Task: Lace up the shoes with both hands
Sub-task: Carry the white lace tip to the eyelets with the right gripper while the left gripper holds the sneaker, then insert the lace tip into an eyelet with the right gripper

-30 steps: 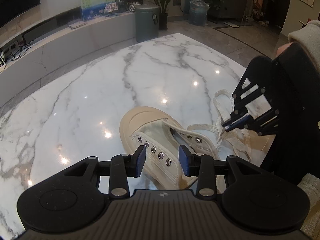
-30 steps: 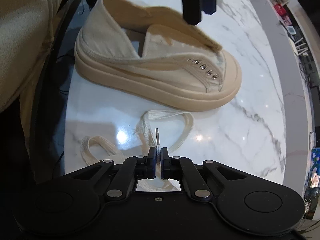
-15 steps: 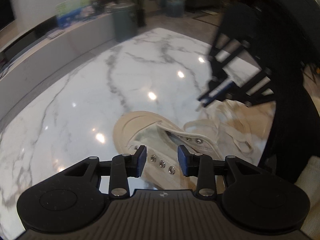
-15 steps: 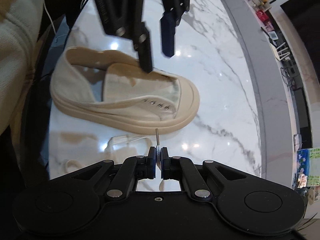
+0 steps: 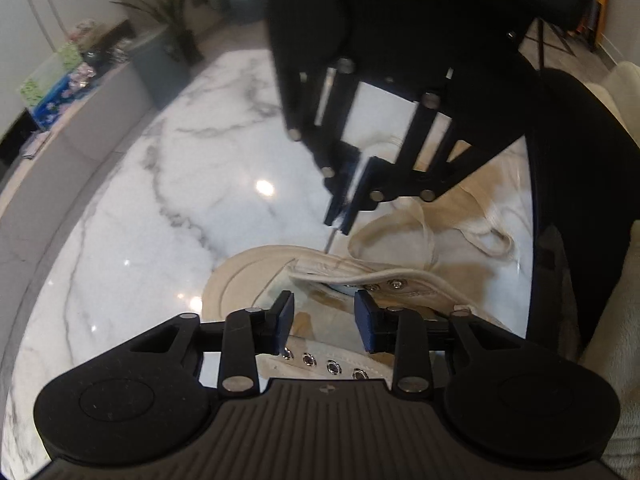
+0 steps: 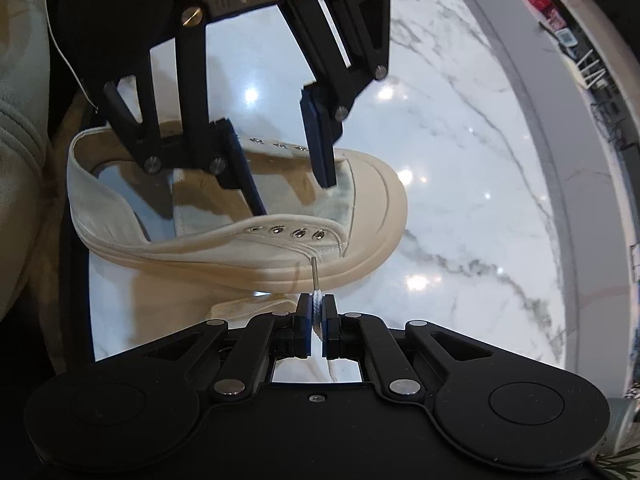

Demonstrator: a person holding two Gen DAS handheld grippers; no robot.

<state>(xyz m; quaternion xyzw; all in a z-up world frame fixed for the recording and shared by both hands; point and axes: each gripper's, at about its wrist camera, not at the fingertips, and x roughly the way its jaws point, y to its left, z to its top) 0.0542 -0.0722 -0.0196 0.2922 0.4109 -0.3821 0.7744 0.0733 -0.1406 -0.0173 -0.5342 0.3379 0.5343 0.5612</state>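
Note:
A cream canvas shoe (image 6: 372, 208) lies on the marble table (image 6: 460, 160), toe to the right in the right wrist view. It has metal eyelets (image 6: 288, 232) and no lace through them. My right gripper (image 6: 316, 314) is shut on the cream shoelace (image 5: 420, 232) just behind its tip. The aglet (image 6: 314, 272) points at the shoe's side near the frontmost eyelet. My left gripper (image 5: 324, 316) hangs over the shoe's open throat, its jaws closing. The tongue (image 5: 320, 304) lies below the fingers (image 6: 320, 148), and the pads press on nothing.
Loose loops of lace (image 5: 488, 236) lie on the table beside the shoe. A person's cream sleeve (image 6: 20, 140) is at the left edge. A grey ledge (image 6: 560, 120) curves round the table; a grey bin (image 5: 160, 64) and a plant stand beyond.
My left gripper has come down over the shoe, rolled, and narrowed its jaws. My right gripper has carried the lace tip from the table beside the shoe up to the shoe's side near the front eyelets.

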